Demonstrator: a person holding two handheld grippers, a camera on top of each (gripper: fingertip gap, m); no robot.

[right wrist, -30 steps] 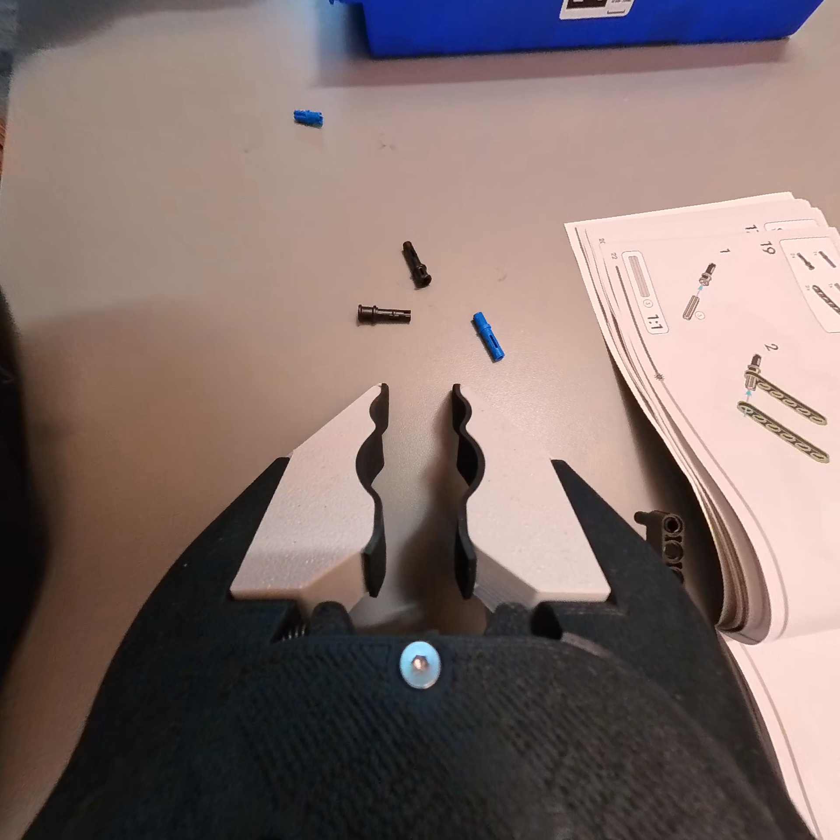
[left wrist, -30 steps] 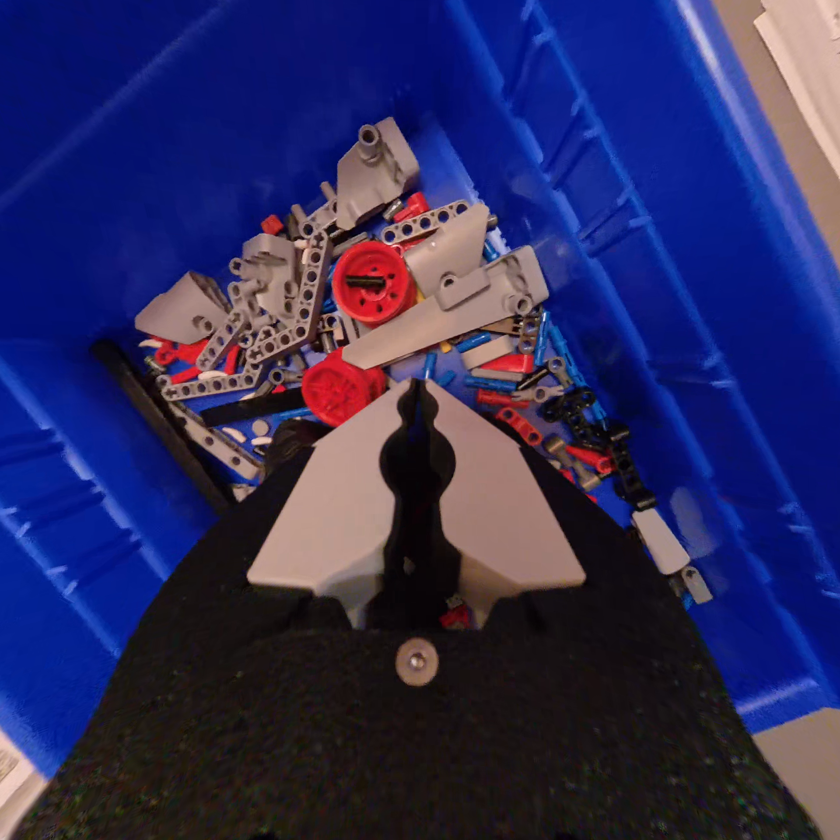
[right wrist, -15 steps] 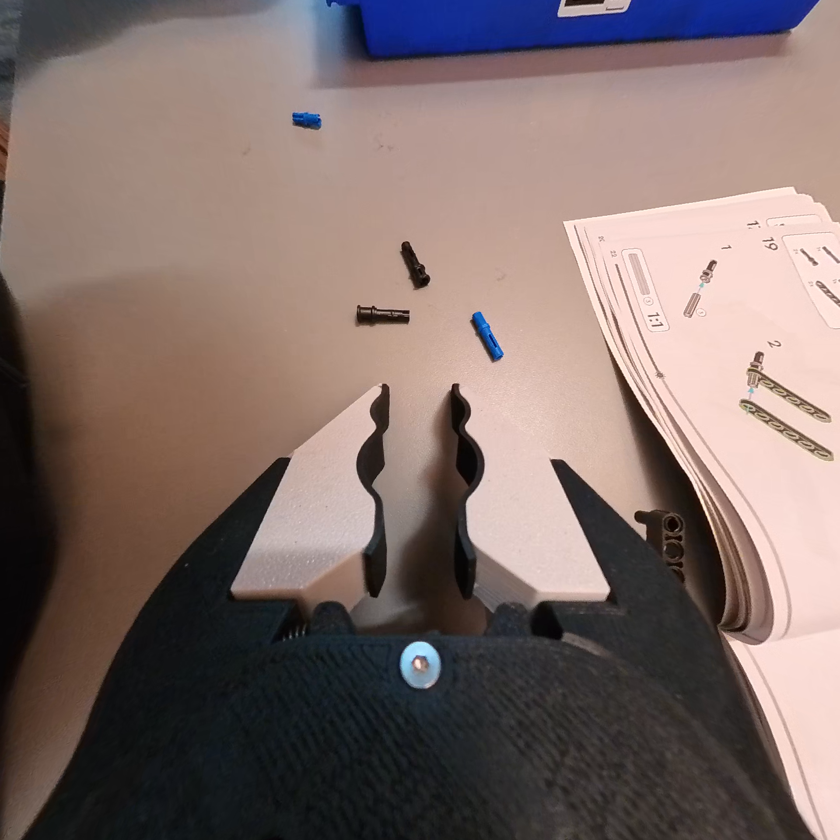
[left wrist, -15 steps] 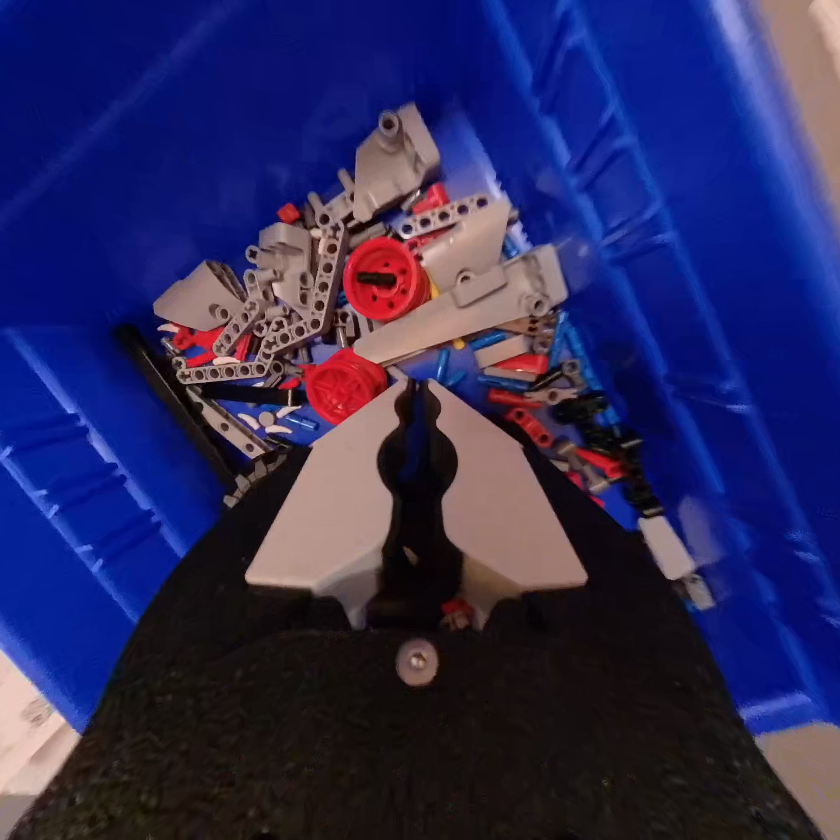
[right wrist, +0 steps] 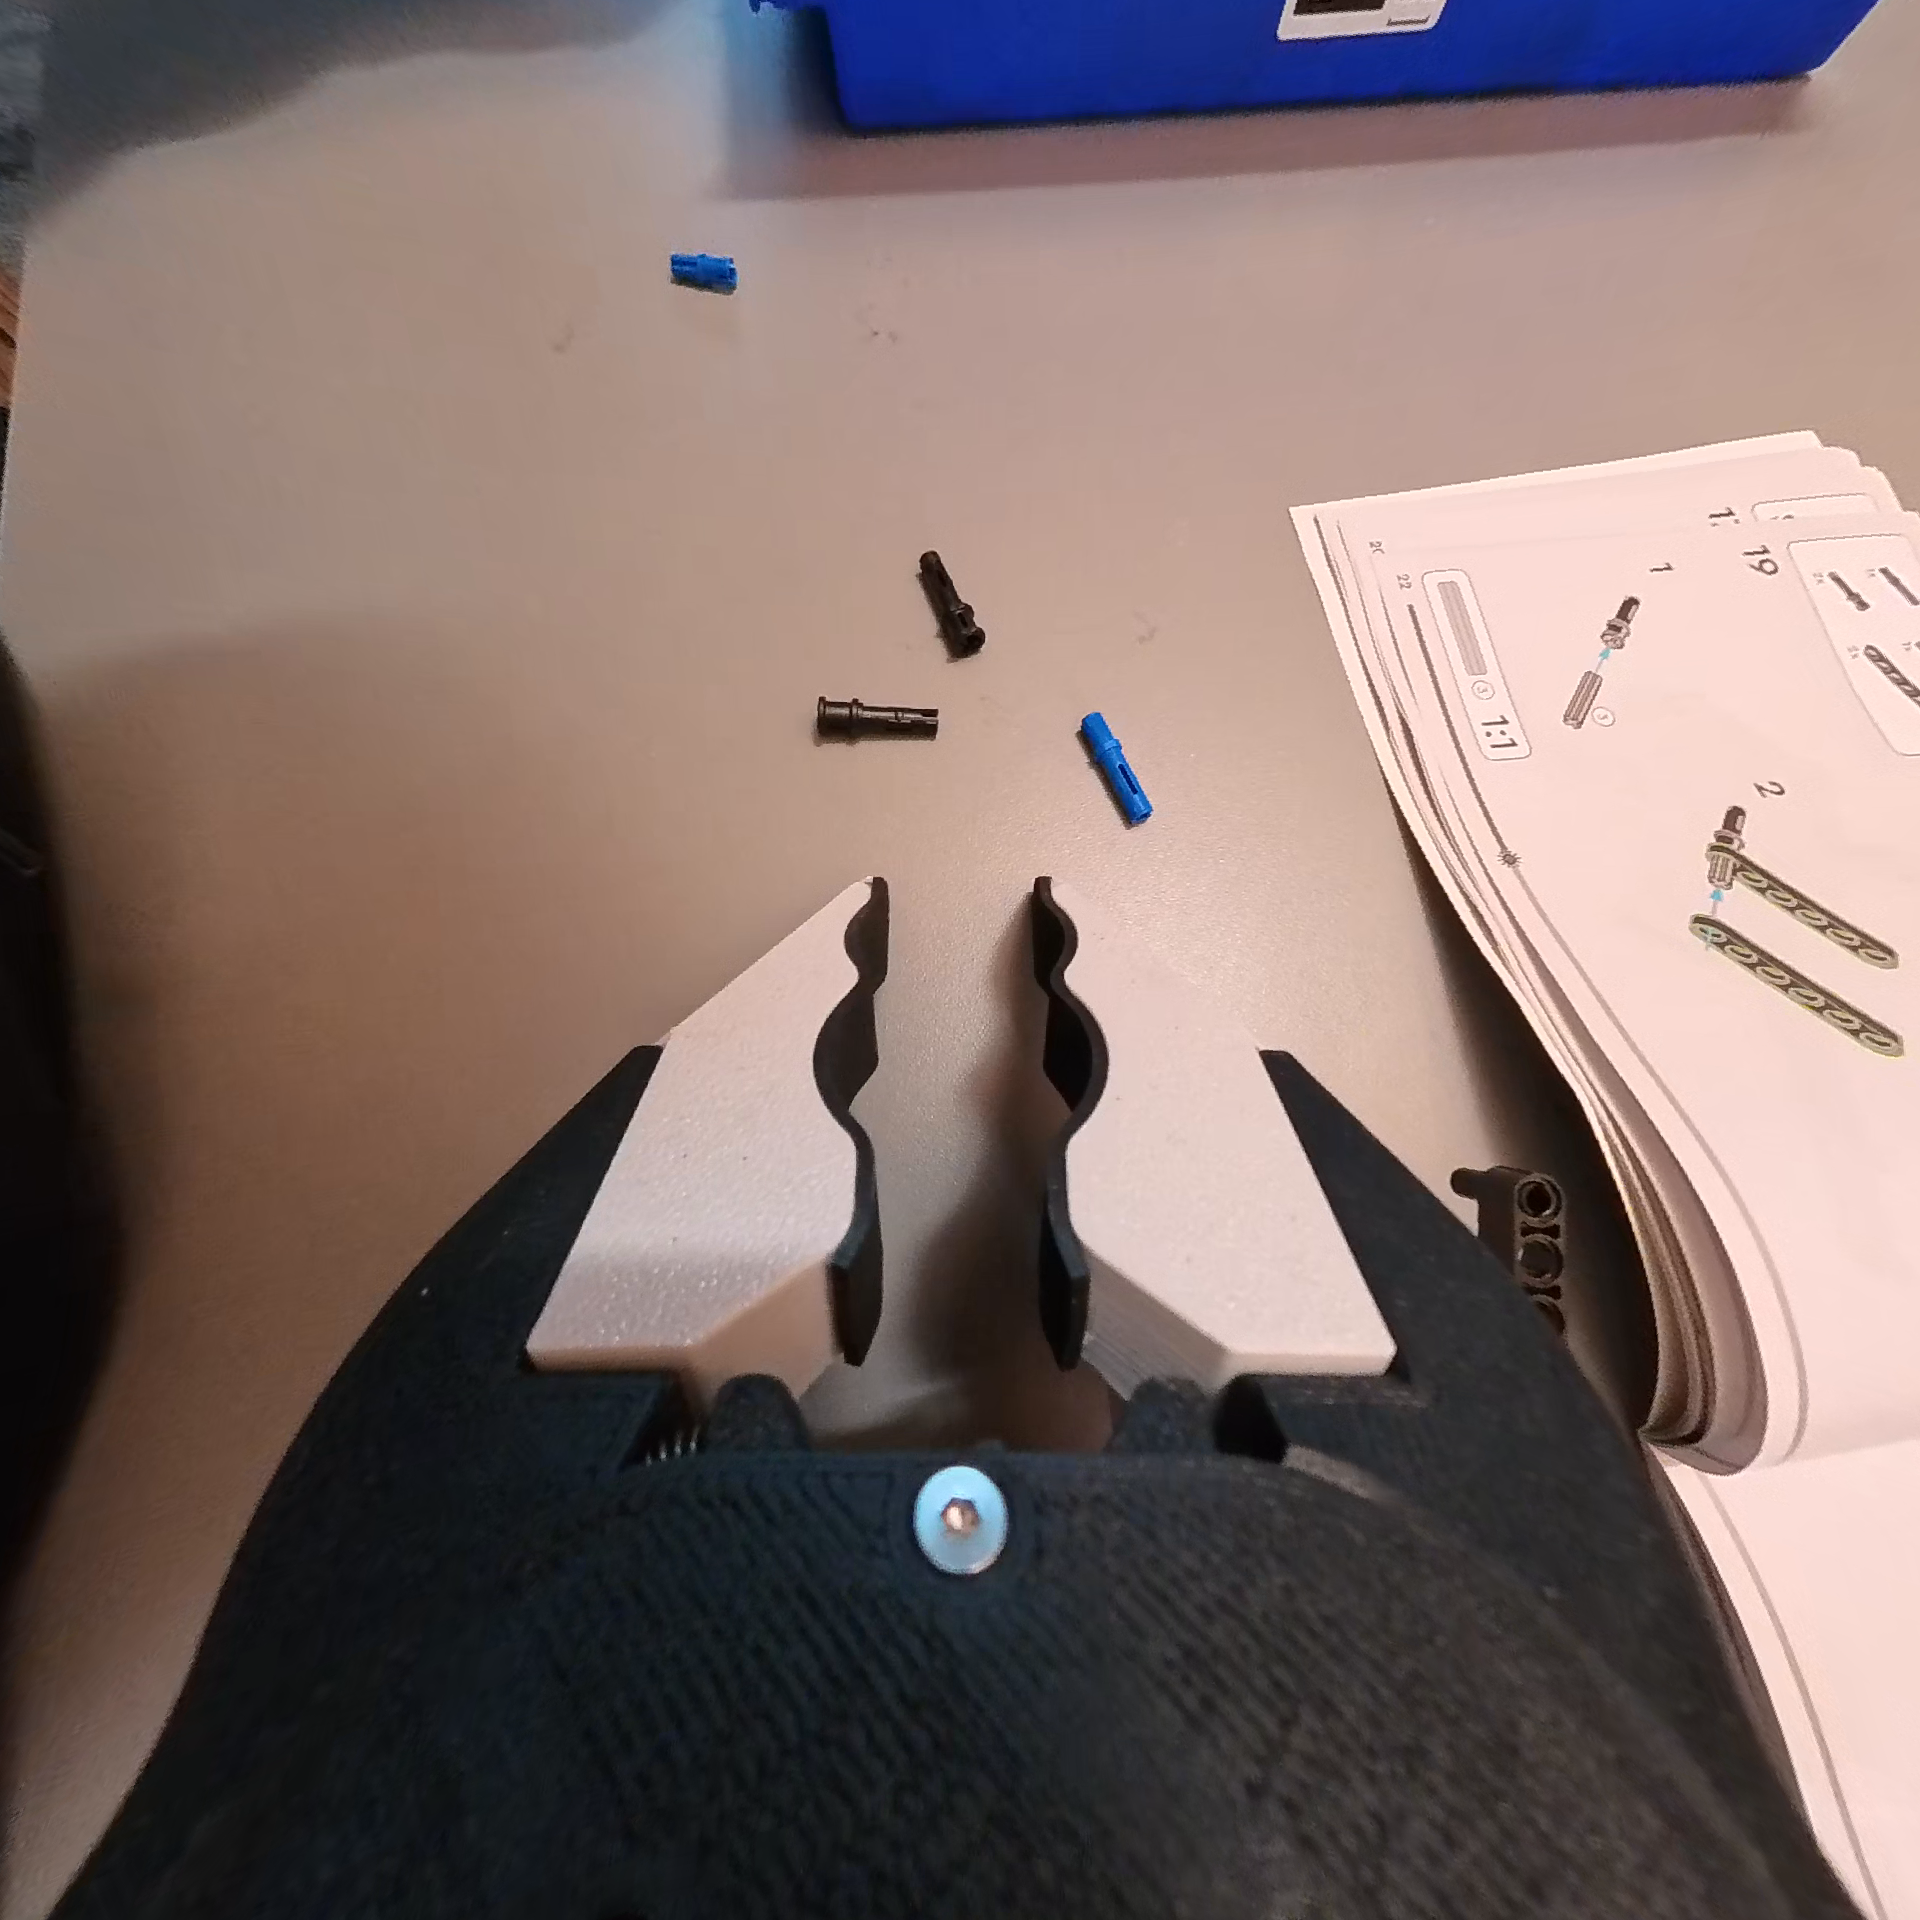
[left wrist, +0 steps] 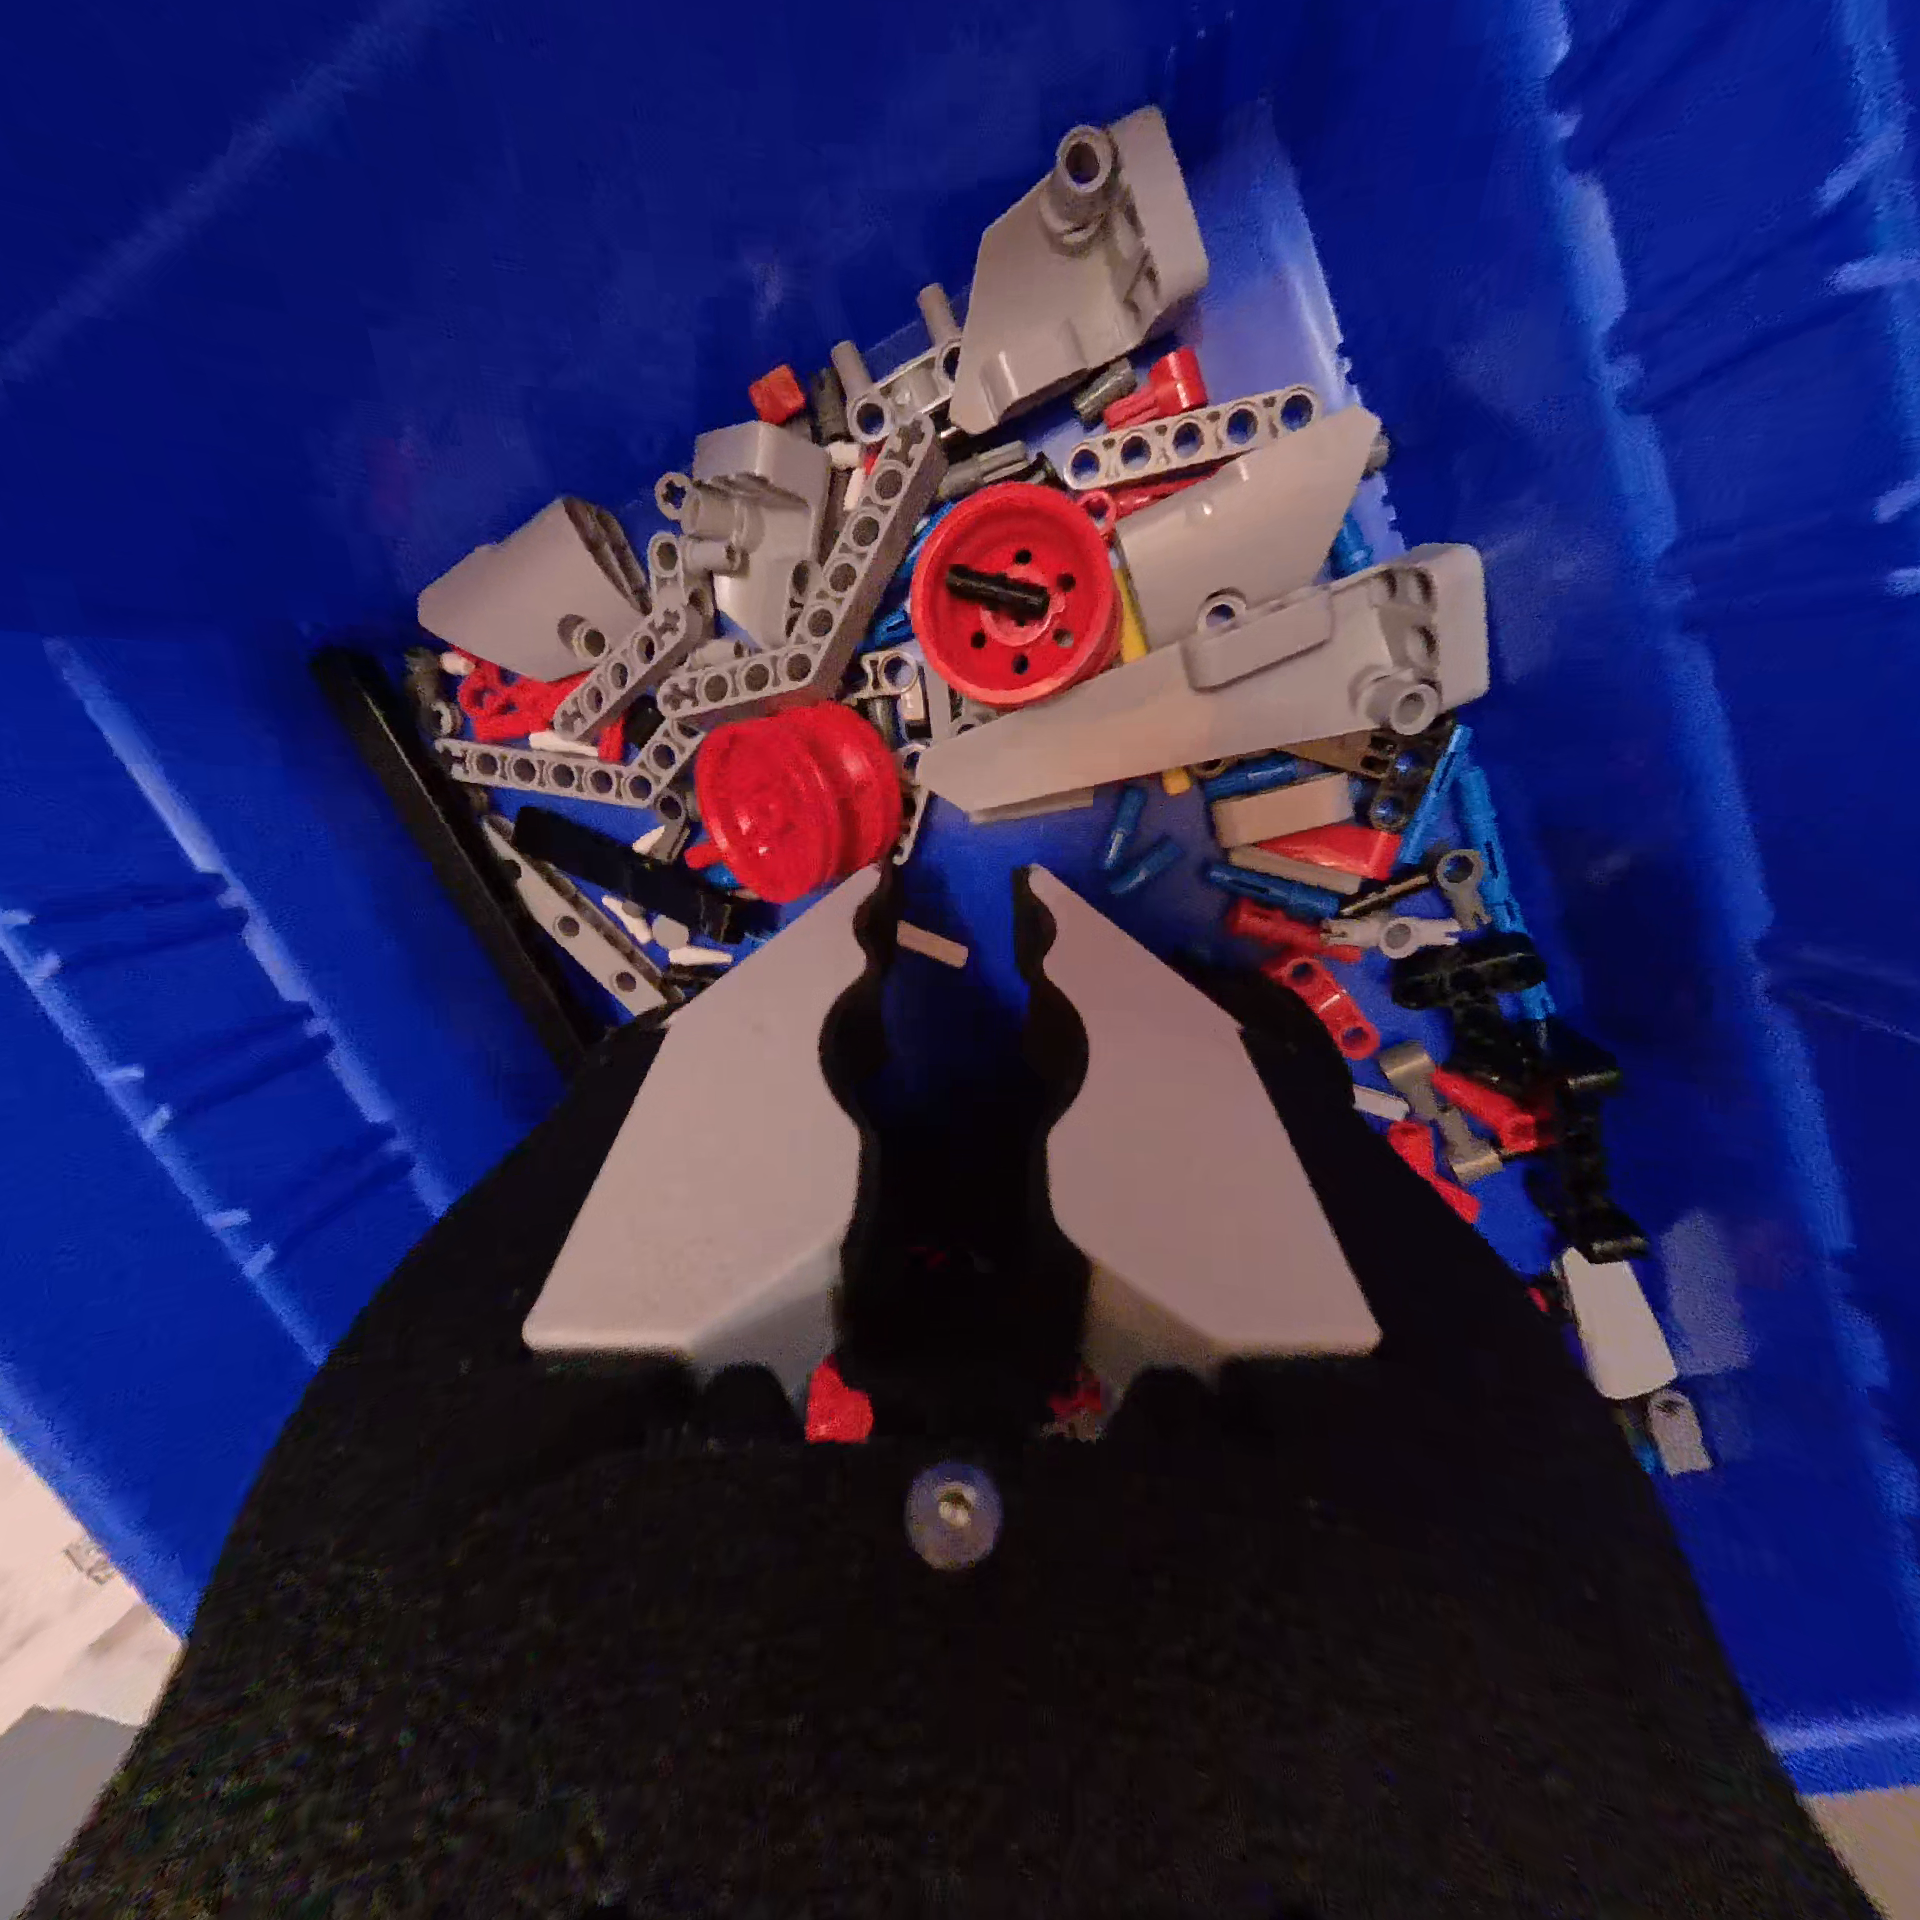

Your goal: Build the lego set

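Note:
My left gripper [left wrist: 954, 883] is open and empty inside the blue bin [left wrist: 312, 312], just above its floor. A pile of loose pieces lies ahead: a red wheel [left wrist: 795, 795] by my left fingertip, a second red wheel [left wrist: 1013, 608] with a black pin in it, grey panels [left wrist: 1195, 717], grey beams [left wrist: 831, 582], and small blue, red and black connectors [left wrist: 1455, 977] at the right. A small pale piece [left wrist: 932, 943] lies between the jaws. My right gripper [right wrist: 958, 888] is open and empty over the table, short of two black pins [right wrist: 878, 719] [right wrist: 951, 603] and a blue pin [right wrist: 1115, 767].
An open instruction booklet [right wrist: 1662, 883] lies at the right of the table, a black connector [right wrist: 1527, 1216] beside it. Another blue pin [right wrist: 703, 272] lies farther off. The blue bin's outside [right wrist: 1299, 73] stands at the table's far edge. The bin walls close in around my left gripper.
My left gripper has opened from shut and moved down closer to the pile in the bin. My right gripper has stayed still and open.

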